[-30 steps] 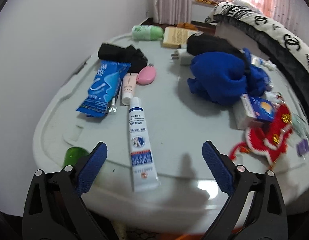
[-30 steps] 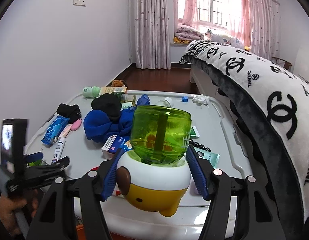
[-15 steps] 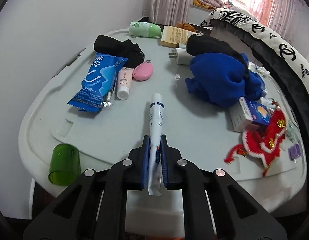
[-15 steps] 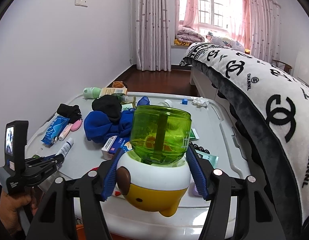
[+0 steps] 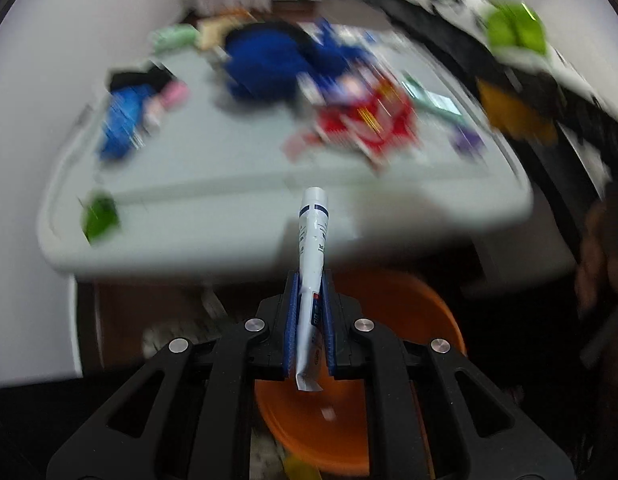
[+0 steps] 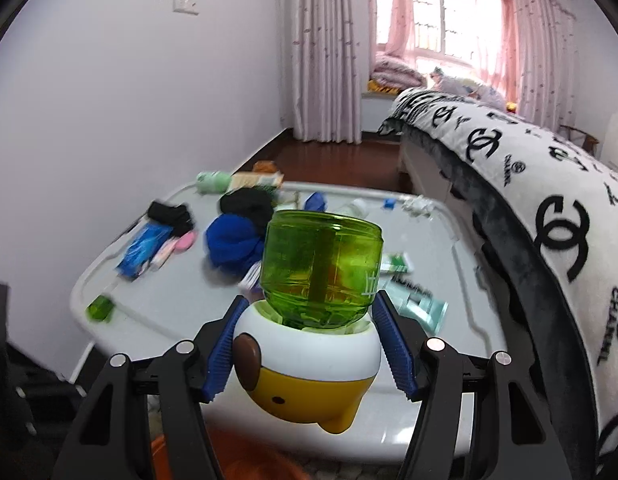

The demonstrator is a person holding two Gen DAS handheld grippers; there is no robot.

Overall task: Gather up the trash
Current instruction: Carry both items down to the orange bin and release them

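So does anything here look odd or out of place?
Mostly the table: it is strewn with wrappers, tubes and clothes. The left hand-held gripper pinches a crumpled white tube above an orange basin, while the right hand-held gripper grips a toy-like dispenser.

The tube [image 5: 313,248] at the centre of the left wrist frame is white with a dark blue band near its cap and blue and red print lower down, set between blue ribbed pads [image 5: 290,320] on black arms, with an orange basin [image 5: 409,304] below it at lower centre. In the right wrist frame, the toy dispenser [image 6: 309,332] at centre has a clear lime-green tank, a white collar, a brown ear spot and a yellow base. At the right runs a white blanket [image 6: 549,168] patterned with black interlocking letters, with pink curtains [image 6: 393,12] at the top, and a pale grey-white table [image 6: 181,292] carries a bright blue cloth [image 6: 233,244] and a blue packet [image 6: 143,244].
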